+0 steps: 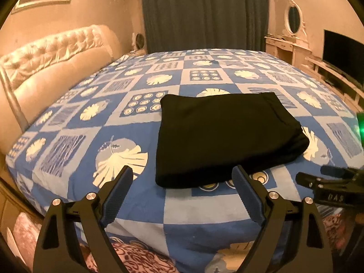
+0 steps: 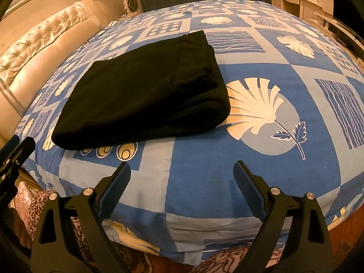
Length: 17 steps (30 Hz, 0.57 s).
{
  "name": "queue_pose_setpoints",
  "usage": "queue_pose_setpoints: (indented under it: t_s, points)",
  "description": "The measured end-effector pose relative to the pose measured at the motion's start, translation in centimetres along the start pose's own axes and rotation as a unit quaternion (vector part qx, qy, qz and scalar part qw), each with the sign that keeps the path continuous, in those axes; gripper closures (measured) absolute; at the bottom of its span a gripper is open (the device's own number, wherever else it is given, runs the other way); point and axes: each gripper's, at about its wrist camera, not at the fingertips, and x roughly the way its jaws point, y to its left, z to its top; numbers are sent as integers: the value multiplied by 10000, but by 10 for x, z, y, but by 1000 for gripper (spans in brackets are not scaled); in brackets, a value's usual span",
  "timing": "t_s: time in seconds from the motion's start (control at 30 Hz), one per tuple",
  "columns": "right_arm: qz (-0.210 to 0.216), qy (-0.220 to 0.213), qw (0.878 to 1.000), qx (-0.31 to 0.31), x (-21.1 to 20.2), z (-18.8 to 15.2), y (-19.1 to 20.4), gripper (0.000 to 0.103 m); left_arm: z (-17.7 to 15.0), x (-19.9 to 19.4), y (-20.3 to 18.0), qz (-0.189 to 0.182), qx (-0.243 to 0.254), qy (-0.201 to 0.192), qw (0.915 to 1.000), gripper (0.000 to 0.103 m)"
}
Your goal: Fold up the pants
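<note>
- The black pants [image 1: 227, 136] lie as a compact rectangle on the bed [image 2: 204, 177], near its front edge — probably already folded, though the layers are hard to make out.
- The left gripper [image 1: 182, 191] and right gripper [image 2: 182, 186] hang spread wide and empty just short of the cloth.
- Bare sheet lies open on every side — plenty of room for smoothing.

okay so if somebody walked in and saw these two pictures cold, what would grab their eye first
Most likely the black pants, folded into a compact rectangle, dark against the bright blue patterned bedsheet near the bed's front edge. Next, the left gripper and right gripper, both open and empty, just short of the bed. Behind sit a tufted cream headboard on the left and a dark curtain.
</note>
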Motion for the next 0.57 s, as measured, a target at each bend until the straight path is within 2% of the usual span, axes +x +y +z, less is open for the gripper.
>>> queue_pose_setpoints:
  t_s: [0.1, 0.13, 0.2, 0.3, 0.37, 0.43, 0.5, 0.57]
  points:
    - [46, 27, 10000, 75, 0, 0, -2, 11, 5, 1, 4, 228, -175, 38, 9996, 15]
    - [75, 46, 9999, 94, 1, 1, -4, 11, 10, 1, 7, 32, -238, -8, 9997, 15]
    - [168, 90, 9997, 158, 1, 0, -4, 11, 22, -1, 11, -653, -253, -91, 9975, 15]
    - [398, 173, 9987, 271, -4, 7, -9, 11, 44, 3, 16, -800, -75, -266, 9964, 15]
    - [615, 145, 9972, 404, -12, 23, -15, 11, 60, 16, 28, -721, -101, -376, 9966, 15]
    - [669, -71, 9965, 492, -19, 44, -23, 11, 79, 46, 54, -555, -228, -336, 9976, 15]
    - [578, -267, 9970, 432, -14, 85, -33, 7, 98, 88, 82, -365, -292, -193, 9987, 15]
    - [304, -454, 9979, 356, 3, 133, -46, 6, 116, 141, 115, -25, -336, -11, 9994, 15]
